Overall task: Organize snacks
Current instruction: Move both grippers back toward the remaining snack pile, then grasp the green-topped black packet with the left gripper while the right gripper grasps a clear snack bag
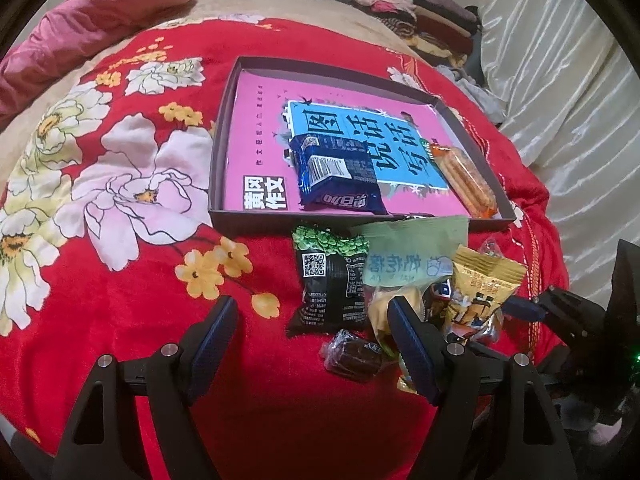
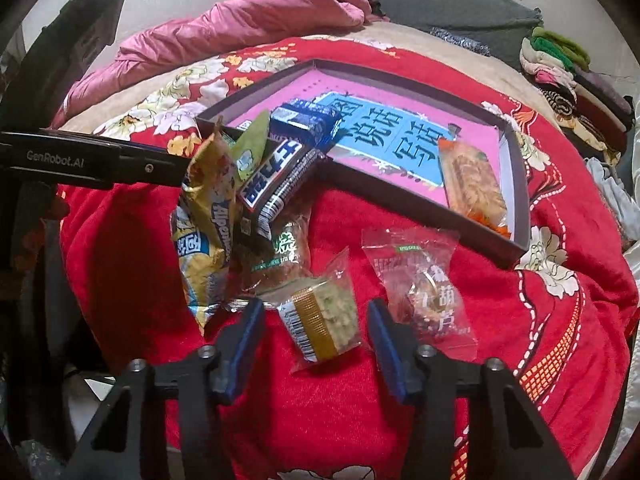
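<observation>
A shallow dark box point(image 1: 224, 128) with a pink and blue bottom lies on the red blanket; it also shows in the right wrist view point(image 2: 516, 184). In it lie a blue snack packet point(image 1: 340, 176) and an orange-trimmed clear cracker pack point(image 1: 466, 178). In front of it is a pile: a black and green packet point(image 1: 332, 280), a pale green packet point(image 1: 412, 252), a yellow packet point(image 1: 480, 288) and a small brown candy point(image 1: 352, 354). My left gripper point(image 1: 312, 312) is open above the black packet's near end. My right gripper point(image 2: 316, 320) is open around a clear-wrapped square biscuit point(image 2: 324, 320). A clear pink-printed packet point(image 2: 424, 280) lies to its right.
A pink quilt point(image 1: 100, 12) lies bunched at the far left of the bed. Folded clothes point(image 1: 420, 8) are stacked at the far right. A white satin cover point(image 1: 560, 100) borders the blanket on the right. The left gripper's arm point(image 2: 80, 160) crosses the right wrist view's left side.
</observation>
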A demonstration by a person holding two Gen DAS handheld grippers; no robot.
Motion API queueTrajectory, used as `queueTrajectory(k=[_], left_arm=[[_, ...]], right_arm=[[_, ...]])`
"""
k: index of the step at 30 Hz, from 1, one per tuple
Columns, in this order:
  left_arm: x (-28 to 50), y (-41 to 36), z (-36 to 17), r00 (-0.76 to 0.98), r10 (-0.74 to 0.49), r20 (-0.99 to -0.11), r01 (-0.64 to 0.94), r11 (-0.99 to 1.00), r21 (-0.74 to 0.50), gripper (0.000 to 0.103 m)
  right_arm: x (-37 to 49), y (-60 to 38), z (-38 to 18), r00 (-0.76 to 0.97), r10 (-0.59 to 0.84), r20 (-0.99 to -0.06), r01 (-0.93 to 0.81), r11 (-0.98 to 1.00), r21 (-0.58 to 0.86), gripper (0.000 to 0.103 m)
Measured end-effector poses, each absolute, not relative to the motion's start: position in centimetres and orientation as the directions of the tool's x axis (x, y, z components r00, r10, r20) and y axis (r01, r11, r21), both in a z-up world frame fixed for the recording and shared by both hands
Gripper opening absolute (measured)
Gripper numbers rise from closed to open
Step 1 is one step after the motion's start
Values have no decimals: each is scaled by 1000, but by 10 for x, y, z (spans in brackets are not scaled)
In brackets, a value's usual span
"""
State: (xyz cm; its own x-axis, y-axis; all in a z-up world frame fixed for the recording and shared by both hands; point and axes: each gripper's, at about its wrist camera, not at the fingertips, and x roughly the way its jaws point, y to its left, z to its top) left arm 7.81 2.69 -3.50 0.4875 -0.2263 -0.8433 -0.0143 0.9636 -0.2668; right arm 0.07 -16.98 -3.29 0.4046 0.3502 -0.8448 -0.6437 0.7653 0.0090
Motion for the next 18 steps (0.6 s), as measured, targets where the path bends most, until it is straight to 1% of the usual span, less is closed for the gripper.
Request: queueTrajectory(k=[3, 6, 7, 8, 15, 18], left_arm=[[80, 26, -37, 485, -228, -844, -19, 963, -271, 78], [82, 26, -39, 488, -227, -842, -28, 961, -276, 78], [84, 26, -40, 488, -228, -842, -31, 960, -278, 78], [85, 27, -41, 488, -228, -843, -36, 959, -280, 78], [95, 29, -45, 492, -245, -835, -57, 949, -311, 78], [98, 25, -49, 485, -243, -840, -55, 950, -307, 77]], right_arm=[[3, -169, -33, 399, 361, -843, -647, 762, 20, 47], [4, -169, -33, 394, 378, -838, -653, 756, 34, 41], [5, -169, -33, 390, 383, -837, -655, 754, 40, 37], [5, -170, -33, 388, 390, -835, -656, 754, 48, 36], [12, -186, -20, 423, 453, -785, -616, 779, 118, 35], [17, -194, -16, 437, 477, -763, -592, 791, 156, 35]])
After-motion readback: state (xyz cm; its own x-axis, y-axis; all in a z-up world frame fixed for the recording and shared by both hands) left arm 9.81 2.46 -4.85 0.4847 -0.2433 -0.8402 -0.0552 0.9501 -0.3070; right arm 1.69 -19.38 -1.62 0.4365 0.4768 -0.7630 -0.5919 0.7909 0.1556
